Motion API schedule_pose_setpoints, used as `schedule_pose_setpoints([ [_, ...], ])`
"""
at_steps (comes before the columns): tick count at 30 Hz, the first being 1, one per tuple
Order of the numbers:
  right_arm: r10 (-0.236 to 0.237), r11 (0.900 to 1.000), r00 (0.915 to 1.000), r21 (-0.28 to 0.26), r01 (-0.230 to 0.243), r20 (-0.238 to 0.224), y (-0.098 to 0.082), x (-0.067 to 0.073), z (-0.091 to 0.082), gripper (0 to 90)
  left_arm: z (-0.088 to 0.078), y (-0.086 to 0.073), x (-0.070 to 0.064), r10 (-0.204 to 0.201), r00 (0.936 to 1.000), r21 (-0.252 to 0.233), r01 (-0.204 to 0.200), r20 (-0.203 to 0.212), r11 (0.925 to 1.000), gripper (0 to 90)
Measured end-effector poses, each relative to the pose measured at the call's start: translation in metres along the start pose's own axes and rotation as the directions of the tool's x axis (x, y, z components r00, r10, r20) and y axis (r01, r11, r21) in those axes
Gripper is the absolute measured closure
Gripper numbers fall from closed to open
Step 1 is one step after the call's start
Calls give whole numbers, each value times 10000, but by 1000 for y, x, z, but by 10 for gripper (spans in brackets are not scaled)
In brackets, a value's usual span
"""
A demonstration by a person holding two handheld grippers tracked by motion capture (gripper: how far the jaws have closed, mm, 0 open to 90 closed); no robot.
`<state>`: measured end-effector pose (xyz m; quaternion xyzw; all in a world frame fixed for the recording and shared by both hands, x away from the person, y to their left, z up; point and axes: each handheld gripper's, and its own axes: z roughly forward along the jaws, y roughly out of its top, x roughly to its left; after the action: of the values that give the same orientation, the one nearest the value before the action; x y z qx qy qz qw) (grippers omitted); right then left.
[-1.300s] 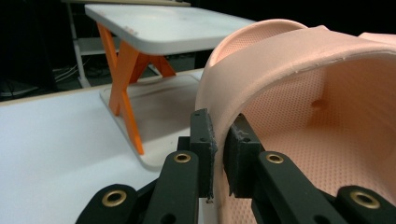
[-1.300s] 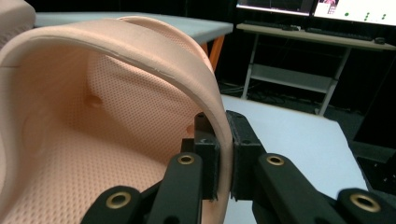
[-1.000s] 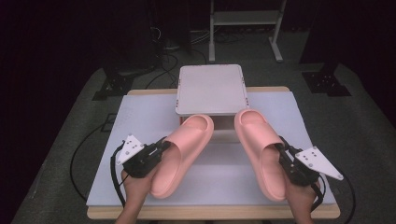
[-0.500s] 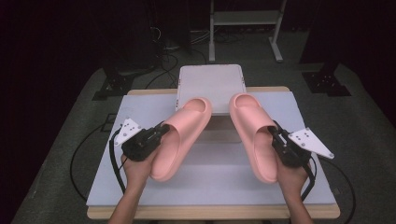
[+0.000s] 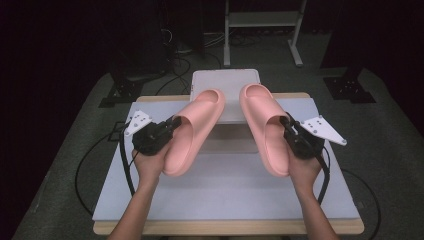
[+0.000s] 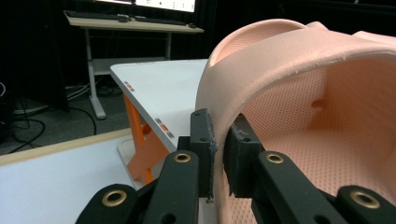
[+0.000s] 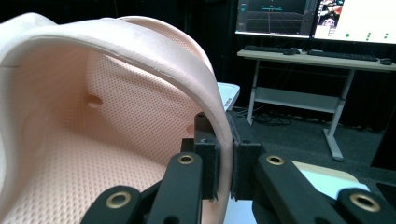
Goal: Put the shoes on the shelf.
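Note:
Two pink foam slippers hang above the table, toes pointing away from me. My left gripper (image 5: 171, 125) is shut on the outer side wall of the left slipper (image 5: 195, 127); in the left gripper view its pads (image 6: 203, 140) pinch the strap edge of that slipper (image 6: 299, 93). On the other side, the right gripper (image 5: 287, 125) is shut on the outer wall of the right slipper (image 5: 267, 125). The right gripper view has the slipper's strap (image 7: 140, 84) squeezed between the pads (image 7: 208, 161). A white low stand (image 5: 225, 87) with orange legs (image 6: 144, 149) sits just beyond the slipper toes.
A grey-white mat (image 5: 225, 190) covers the wooden table (image 5: 150, 227). Cables (image 5: 87, 165) loop on the floor at the left. A desk frame (image 5: 260, 25) stands farther back, and monitors (image 7: 317, 18) with a keyboard rest on a desk beyond.
Both hands have lifted the slippers and carried them forward, so their toes now overlap the white stand. The grips have not altered.

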<state>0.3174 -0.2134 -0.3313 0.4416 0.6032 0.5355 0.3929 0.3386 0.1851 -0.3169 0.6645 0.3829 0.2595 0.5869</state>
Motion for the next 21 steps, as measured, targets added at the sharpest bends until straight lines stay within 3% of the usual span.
schedule_pose_setpoints([
  [7, -80, 10000, 10000, -36, 80, 43, 12, 1, 18, 837, 15, 15, 5, 24, 9998, -4, -24, -212, 10000, 827],
  [21, 1, 9999, 9998, 165, -5, 206, 33, -2, 55, 836, 48, 33, 24, -341, 9966, 289, 363, -748, 9989, 827],
])
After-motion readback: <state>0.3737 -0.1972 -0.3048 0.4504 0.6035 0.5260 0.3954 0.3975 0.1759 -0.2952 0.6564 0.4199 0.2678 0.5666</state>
